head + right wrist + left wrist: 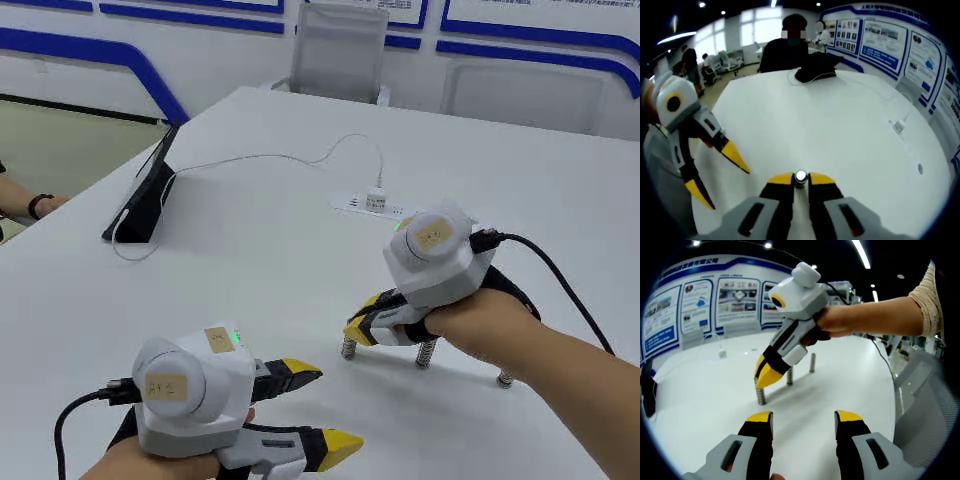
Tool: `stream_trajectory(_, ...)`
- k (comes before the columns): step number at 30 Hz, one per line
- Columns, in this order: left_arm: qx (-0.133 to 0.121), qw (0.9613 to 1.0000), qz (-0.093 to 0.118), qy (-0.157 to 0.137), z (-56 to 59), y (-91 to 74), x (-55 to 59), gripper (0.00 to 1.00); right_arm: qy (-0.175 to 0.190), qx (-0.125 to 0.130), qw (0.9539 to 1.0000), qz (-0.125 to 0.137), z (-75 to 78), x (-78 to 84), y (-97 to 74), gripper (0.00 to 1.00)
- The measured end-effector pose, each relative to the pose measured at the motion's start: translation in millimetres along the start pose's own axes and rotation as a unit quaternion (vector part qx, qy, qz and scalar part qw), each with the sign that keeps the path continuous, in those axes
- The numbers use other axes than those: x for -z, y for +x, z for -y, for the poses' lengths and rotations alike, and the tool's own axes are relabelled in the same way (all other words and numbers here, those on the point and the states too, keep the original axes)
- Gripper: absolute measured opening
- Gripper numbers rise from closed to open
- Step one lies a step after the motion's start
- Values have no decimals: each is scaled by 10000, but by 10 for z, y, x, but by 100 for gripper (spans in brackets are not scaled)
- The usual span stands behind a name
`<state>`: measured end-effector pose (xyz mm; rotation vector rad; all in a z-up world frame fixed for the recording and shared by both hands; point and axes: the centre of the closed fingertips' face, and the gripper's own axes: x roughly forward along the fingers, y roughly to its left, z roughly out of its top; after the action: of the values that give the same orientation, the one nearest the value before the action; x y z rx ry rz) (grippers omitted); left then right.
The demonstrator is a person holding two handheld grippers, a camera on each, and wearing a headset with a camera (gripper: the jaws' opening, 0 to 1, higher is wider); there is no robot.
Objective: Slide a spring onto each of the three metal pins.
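Observation:
Three short metal pins stand in a row on the white table, each with a spring around it: the left pin (349,347), the middle pin (427,352) and the right pin (505,379). My right gripper (352,335) points down with its yellow tips shut on the top of the left pin's spring (760,395). The pin's shiny round top (800,176) shows between the tips. The middle pin (789,376) and the right pin (812,362) stand free behind it. My left gripper (330,405) hovers open at the near left, holding nothing, aimed at the pins.
A black tablet (140,200) stands at the far left, its white cable running to a power socket (370,205) set in the table. A grey chair (340,50) stands beyond the far edge. A person (790,50) sits across the table.

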<state>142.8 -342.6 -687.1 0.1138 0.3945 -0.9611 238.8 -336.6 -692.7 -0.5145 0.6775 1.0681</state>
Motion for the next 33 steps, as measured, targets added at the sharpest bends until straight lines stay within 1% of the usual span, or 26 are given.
stream_trajectory(2,-2,10000,5,-3,-3,1,-2,50,-18,2,10000,-36,-3,19,14,12)
stream_trajectory(3,-4,10000,8,-4,-5,2,-3,50,-9,-6,10000,-1,-4,9,15,12)
stream_trajectory(11,-16,10000,11,-6,-9,-1,-6,50,-42,21,10000,-28,3,10,10,13)
stream_trajectory(23,-49,10000,31,15,-21,2,-40,51,-98,126,9999,24,-12,22,-130,16)
stream_trajectory(33,-97,9999,41,5,-45,-5,-53,52,-92,202,9996,182,-74,48,-278,19)
